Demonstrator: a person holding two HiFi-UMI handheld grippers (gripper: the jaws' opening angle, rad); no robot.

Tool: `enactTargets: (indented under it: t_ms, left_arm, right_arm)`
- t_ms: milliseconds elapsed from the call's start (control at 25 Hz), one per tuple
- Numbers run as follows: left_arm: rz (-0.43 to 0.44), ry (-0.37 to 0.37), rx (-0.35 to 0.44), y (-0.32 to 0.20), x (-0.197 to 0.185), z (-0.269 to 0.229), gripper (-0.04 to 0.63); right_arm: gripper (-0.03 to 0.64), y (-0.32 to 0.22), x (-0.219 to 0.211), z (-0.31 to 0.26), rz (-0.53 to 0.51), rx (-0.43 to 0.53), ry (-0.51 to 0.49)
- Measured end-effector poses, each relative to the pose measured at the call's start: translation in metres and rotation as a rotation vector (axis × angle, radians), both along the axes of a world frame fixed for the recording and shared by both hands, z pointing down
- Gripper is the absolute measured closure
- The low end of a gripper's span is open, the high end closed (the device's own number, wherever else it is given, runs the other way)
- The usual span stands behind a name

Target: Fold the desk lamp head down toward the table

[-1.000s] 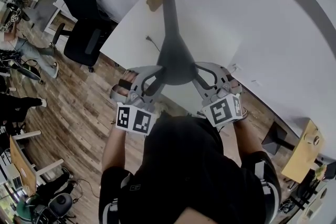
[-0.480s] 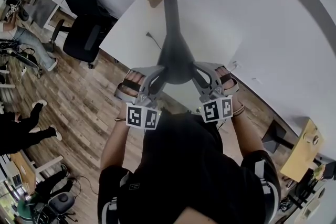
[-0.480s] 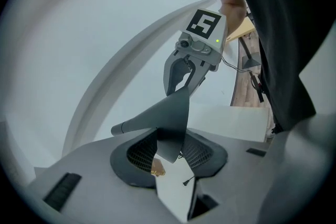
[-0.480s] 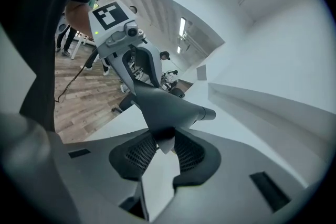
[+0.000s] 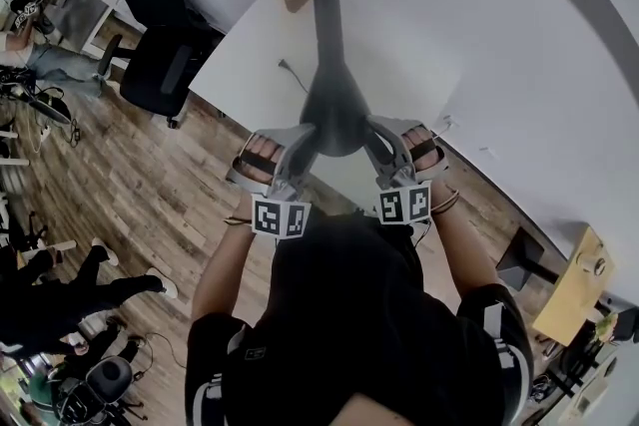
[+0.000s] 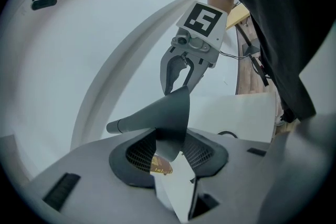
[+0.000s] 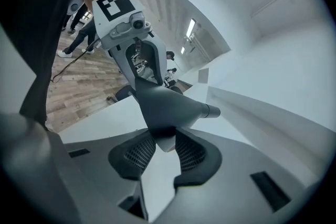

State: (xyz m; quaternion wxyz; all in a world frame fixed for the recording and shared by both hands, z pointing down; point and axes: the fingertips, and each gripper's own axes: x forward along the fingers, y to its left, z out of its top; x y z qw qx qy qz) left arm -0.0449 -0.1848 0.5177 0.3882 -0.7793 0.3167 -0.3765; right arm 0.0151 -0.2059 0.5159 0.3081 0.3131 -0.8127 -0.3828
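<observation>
We reach our 2 forearms forward, left claw [image 5: 306,137] and right claw [image 5: 371,131] angled inward and slightly downward. Each pinches the rim of the lamp head [image 5: 334,105] above the table [image 5: 250,55], its jaws having just eased wider.

Dark grey and cone-shaped, the lamp head [image 5: 334,115] I am working on flares from a slim round neck [image 5: 326,10] into a wide, thin-walled rim. Seen from above, it hangs over the near edge of the white table [image 5: 250,65], its neck stretching out over the tabletop towards the far end (its height above the surface I cannot judge). In both gripper views the cone lies tipped, narrow end pointing sideways.
</observation>
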Motion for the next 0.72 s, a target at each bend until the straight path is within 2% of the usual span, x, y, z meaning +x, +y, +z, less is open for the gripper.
enactTargets:
  t_ms: [160, 720]
  left_arm:
    - [-0.001, -0.032, 0.028, -0.004, -0.001, 0.01, 0.436]
    - [0.0, -0.103, 0.018, -0.02, -0.001, 0.051, 0.402]
  right_arm:
    - [0.485, -0.004, -0.001, 0.009, 0.005, 0.031, 0.018]
    - [0.449, -0.022, -0.002, 0.049, 0.011, 0.094, 0.123]
